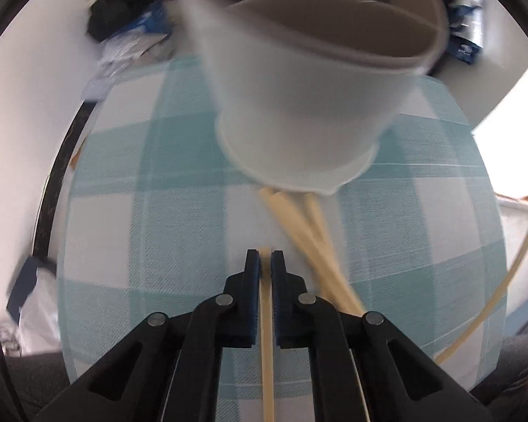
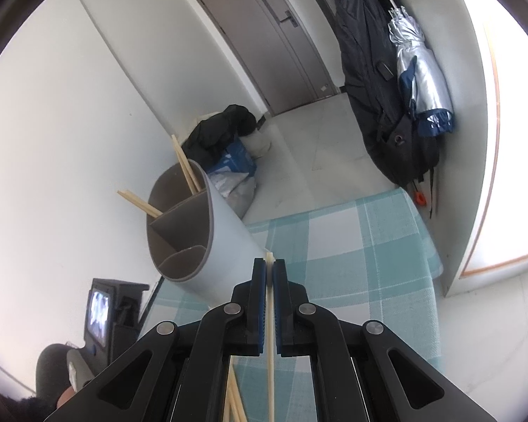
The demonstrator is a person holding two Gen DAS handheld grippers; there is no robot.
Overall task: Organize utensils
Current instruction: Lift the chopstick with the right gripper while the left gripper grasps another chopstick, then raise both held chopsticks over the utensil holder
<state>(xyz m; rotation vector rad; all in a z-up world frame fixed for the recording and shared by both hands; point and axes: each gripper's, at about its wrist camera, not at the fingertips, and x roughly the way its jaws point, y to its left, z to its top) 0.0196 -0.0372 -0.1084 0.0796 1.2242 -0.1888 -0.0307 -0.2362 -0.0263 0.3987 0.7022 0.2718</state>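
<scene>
We have a chopstick in each tool. The left tool (image 1: 265,258) points steeply down at the table (image 1: 151,218) and is clamped on one chopstick (image 1: 266,334), whose tip pokes just past the pads. The right tool (image 2: 269,267) is likewise closed on a chopstick of its own (image 2: 270,316), with only a short end showing beyond the jaws.

The holder (image 2: 190,232), a pale grey divided cup, stands on the checked cloth near the table's far edge, and in the right wrist view four chopsticks (image 2: 186,165) already lean out of its rear compartments. More loose chopsticks (image 1: 316,239) lie on the cloth just to the right of the left tool, their far ends running up to the foot of the holder.

What worries us most is that each stick is pinched along a narrow line, so it can pivot or slip between the pads once it is tilted up. A long free end could swing and catch the holder's rim or a divider instead of dropping in. The holder looks light and tall; a knock from either tool could tip it and spill what is already sorted. In lifting, the left tool may also drag the neighbouring loose sticks and roll them towards the table edge.
</scene>
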